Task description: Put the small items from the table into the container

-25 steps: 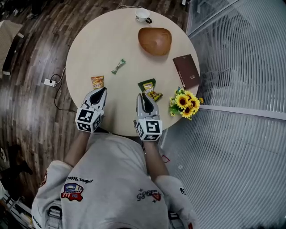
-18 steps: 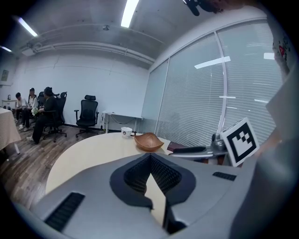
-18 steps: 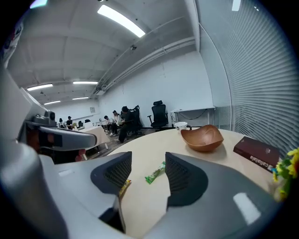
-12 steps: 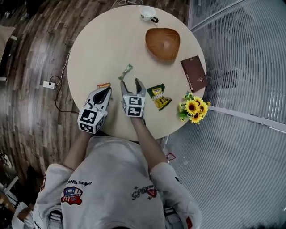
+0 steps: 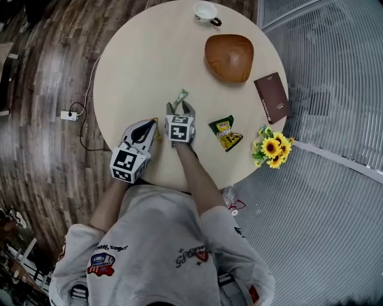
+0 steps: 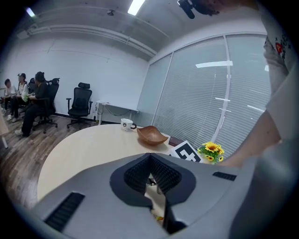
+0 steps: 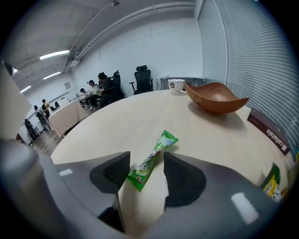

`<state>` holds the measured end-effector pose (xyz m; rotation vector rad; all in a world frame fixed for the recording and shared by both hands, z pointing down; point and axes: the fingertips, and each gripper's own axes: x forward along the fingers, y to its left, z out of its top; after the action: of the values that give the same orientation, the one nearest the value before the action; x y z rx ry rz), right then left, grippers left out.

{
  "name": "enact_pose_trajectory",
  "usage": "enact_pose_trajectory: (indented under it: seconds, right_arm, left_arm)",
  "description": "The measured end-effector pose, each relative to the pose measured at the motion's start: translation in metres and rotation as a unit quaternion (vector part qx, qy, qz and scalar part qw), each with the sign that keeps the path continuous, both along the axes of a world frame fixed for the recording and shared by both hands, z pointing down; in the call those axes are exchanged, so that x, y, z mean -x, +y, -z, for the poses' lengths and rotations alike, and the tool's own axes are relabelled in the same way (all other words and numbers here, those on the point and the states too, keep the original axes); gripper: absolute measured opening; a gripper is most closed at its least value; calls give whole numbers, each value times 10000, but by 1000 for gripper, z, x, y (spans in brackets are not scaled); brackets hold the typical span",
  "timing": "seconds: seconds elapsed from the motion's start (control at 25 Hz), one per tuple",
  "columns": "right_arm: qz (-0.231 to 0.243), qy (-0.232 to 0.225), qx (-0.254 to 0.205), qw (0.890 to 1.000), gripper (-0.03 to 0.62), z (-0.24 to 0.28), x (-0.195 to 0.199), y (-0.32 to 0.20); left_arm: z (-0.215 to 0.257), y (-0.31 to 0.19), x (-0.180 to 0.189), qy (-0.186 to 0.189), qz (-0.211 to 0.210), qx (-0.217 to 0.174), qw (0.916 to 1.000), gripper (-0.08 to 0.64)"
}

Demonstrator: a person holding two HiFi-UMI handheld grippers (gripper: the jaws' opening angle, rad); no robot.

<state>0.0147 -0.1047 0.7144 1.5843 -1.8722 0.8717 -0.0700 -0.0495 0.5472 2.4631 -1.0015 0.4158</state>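
Note:
A green candy stick (image 5: 179,96) lies on the round table (image 5: 131,66). The near end of the candy stick (image 7: 156,151) sits between the jaws of my right gripper (image 5: 180,106) (image 7: 146,163). Those jaws are closing, with a gap still on both sides of the wrapper. My left gripper (image 5: 149,124) (image 6: 150,157) is shut with nothing in it, hovering over an orange snack packet (image 5: 157,129) that it mostly hides. A green-and-yellow snack packet (image 5: 225,132) lies to the right. The wooden bowl (image 5: 227,57) (image 7: 216,99) stands at the far side.
A white cup (image 5: 206,12) sits at the table's far edge. A brown book (image 5: 272,97) and a bunch of sunflowers (image 5: 272,146) lie along the right edge. A cable and power strip (image 5: 70,115) are on the wooden floor at left. Seated people and office chairs (image 6: 80,105) are in the background.
My right gripper swung left from the green-and-yellow packet, went forward and down to the candy stick, and opened its jaws around it. My left gripper slid forward over the orange packet.

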Motion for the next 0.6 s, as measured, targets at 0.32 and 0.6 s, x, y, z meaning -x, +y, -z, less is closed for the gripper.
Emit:
enact_pose_trajectory:
  seconds: [0.32,0.6]
  right_arm:
    - [171,-20,193,9997,77,-8,-1,6]
    - [32,-165,-1023,9946,74,68,-36,-33]
  left_arm:
    - [-11,-24,3,61,-139,70,9999,6]
    - [-6,-31,-4,94,-240,37,9997,6]
